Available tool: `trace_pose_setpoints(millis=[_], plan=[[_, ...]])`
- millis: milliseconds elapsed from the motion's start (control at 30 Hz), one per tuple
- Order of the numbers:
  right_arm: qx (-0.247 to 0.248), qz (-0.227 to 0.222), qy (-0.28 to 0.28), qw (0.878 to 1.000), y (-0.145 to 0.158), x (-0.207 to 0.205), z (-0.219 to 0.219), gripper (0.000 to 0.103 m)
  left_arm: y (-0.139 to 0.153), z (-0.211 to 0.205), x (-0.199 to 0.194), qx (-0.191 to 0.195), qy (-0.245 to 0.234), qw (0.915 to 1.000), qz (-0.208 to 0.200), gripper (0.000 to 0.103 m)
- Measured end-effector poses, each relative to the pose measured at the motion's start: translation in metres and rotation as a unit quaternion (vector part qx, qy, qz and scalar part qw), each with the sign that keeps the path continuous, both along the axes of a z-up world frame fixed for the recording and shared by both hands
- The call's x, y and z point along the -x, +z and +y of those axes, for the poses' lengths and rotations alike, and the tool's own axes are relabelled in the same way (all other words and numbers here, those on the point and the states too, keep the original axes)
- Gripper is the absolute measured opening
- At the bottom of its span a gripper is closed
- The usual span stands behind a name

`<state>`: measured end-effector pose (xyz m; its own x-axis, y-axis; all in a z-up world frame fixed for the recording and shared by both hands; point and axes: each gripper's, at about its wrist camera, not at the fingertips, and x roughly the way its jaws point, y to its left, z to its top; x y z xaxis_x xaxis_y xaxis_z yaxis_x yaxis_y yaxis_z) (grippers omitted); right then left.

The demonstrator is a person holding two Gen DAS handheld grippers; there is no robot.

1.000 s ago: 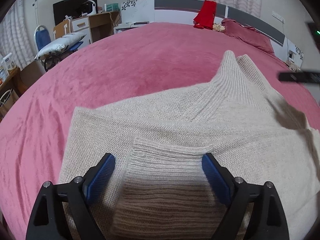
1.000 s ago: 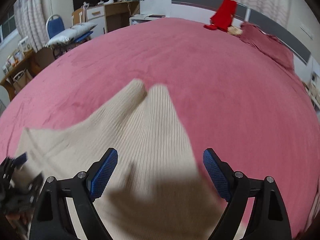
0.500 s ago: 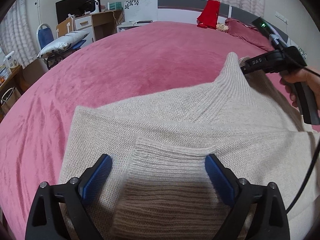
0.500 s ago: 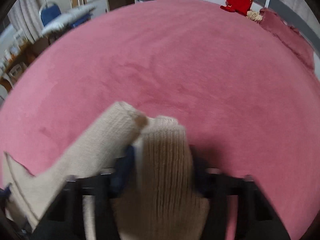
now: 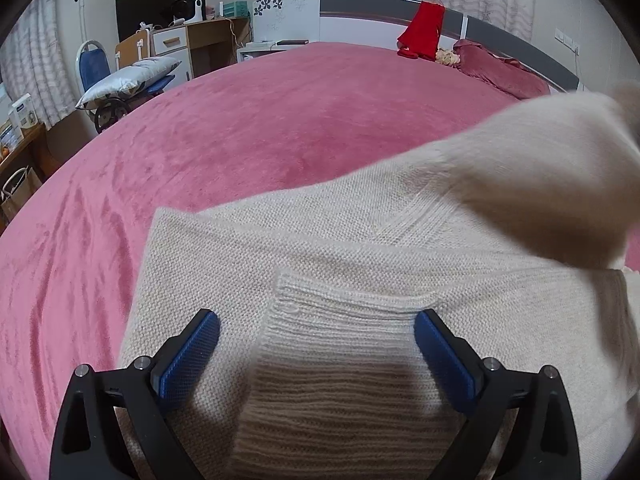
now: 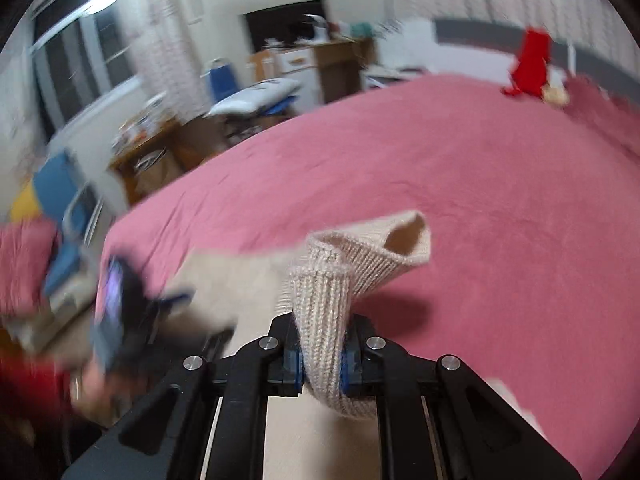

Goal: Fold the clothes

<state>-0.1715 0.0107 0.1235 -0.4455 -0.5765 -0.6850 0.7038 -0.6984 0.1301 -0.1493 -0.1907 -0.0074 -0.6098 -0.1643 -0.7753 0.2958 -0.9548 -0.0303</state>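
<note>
A cream knitted sweater (image 5: pixel 360 248) lies on the pink bed. My left gripper (image 5: pixel 316 344) is open, its blue fingers either side of a folded ribbed sleeve cuff (image 5: pixel 344 320) lying on the sweater. My right gripper (image 6: pixel 322 364) is shut on the other sleeve's ribbed cuff (image 6: pixel 352 264) and holds it lifted above the bed. That raised sleeve shows blurred at the right of the left wrist view (image 5: pixel 552 168). The left gripper shows blurred at the left of the right wrist view (image 6: pixel 120 304).
The pink bedspread (image 5: pixel 248 128) stretches far ahead. A red garment (image 5: pixel 424 28) hangs on the headboard beside a dark pink pillow (image 5: pixel 500 68). A blue chair with a cushion (image 5: pixel 124 76) and a desk (image 5: pixel 188 44) stand past the bed's left edge.
My right gripper closed on the sleeve cuff and lifted it, swinging up and to the left. The left gripper stayed open over the other cuff.
</note>
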Motion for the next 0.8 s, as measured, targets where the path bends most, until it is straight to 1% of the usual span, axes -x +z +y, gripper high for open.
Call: trace_pose_setpoints(millis=[33, 67, 100, 133, 167, 200, 233, 267, 300, 333, 367, 400, 433, 500, 533, 600, 667, 733, 767, 800], plan=[[-0.009, 0.012, 0.017, 1.0, -0.003, -0.027, 0.005, 0.013, 0.0, 0.0, 0.0, -0.001, 0.001, 1.0, 0.0, 0.101], [-0.04, -0.001, 0.024, 0.999, -0.022, -0.047, 0.005, 0.015, 0.001, 0.0, -0.001, -0.003, 0.002, 1.0, -0.001, 0.101], [-0.071, -0.014, 0.03, 0.997, -0.041, -0.067, 0.006, 0.023, 0.002, 0.0, -0.003, -0.005, 0.003, 1.0, -0.002, 0.1], [-0.102, -0.028, 0.036, 0.994, -0.06, -0.087, 0.007, 0.039, 0.003, 0.0, -0.006, -0.008, 0.003, 1.0, -0.003, 0.099], [-0.106, -0.04, 0.024, 0.993, -0.07, -0.098, 0.01, 0.046, 0.004, 0.0, -0.009, -0.011, 0.004, 0.9999, -0.003, 0.098], [-0.109, -0.051, 0.013, 0.993, -0.08, -0.109, 0.013, 0.049, 0.005, -0.001, -0.013, -0.014, 0.003, 0.9999, -0.002, 0.097], [-0.112, -0.062, 0.002, 0.992, -0.089, -0.12, 0.016, 0.049, 0.006, -0.001, -0.017, -0.017, 0.003, 0.9999, 0.0, 0.096], [-0.078, -0.063, -0.02, 0.995, -0.086, -0.129, 0.023, 0.049, 0.008, -0.002, -0.021, -0.017, 0.002, 0.9999, -0.001, 0.094], [-0.032, -0.062, -0.051, 0.996, -0.08, -0.134, 0.032, 0.051, 0.01, -0.002, -0.026, -0.015, 0.0, 0.9999, -0.001, 0.093], [0.014, -0.061, -0.081, 0.995, -0.073, -0.139, 0.041, 0.058, 0.011, -0.003, -0.03, -0.013, 0.0, 0.9999, -0.001, 0.092], [0.048, -0.05, -0.112, 0.991, -0.065, -0.141, 0.046, 0.062, 0.013, -0.006, -0.035, -0.009, 0.002, 1.0, -0.001, 0.092], [0.083, -0.039, -0.142, 0.986, -0.057, -0.142, 0.052, 0.066, 0.014, -0.008, -0.04, -0.005, 0.005, 1.0, -0.001, 0.091], [0.104, -0.027, -0.164, 0.981, -0.05, -0.14, 0.052, 0.067, 0.016, -0.011, -0.046, -0.002, 0.011, 0.9999, 0.0, 0.091], [0.126, -0.024, -0.18, 0.975, -0.042, -0.127, 0.041, 0.067, 0.021, -0.019, -0.057, 0.002, 0.023, 0.9997, 0.005, 0.089], [0.125, -0.023, -0.19, 0.974, -0.041, -0.127, 0.034, 0.067, 0.023, -0.022, -0.063, 0.002, 0.031, 0.9995, 0.01, 0.089], [0.097, -0.025, -0.203, 0.974, -0.046, -0.116, 0.011, 0.067, 0.03, -0.034, -0.077, -0.005, 0.059, 0.9979, 0.026, 0.087], [0.066, -0.027, -0.2, 0.977, -0.053, -0.114, -0.017, 0.064, 0.037, -0.047, -0.09, -0.021, 0.087, 0.9948, 0.048, 0.086], [0.042, -0.041, -0.154, 0.986, -0.064, -0.122, -0.046, 0.055, 0.045, -0.059, -0.101, -0.034, 0.115, 0.9899, 0.076, 0.086], [0.033, -0.063, -0.109, 0.991, -0.074, -0.127, -0.07, 0.055, 0.05, -0.065, -0.106, -0.039, 0.128, 0.9867, 0.092, 0.086], [0.023, -0.085, -0.064, 0.994, -0.084, -0.132, -0.093, 0.055, 0.053, -0.068, -0.11, -0.041, 0.136, 0.9843, 0.105, 0.086]])
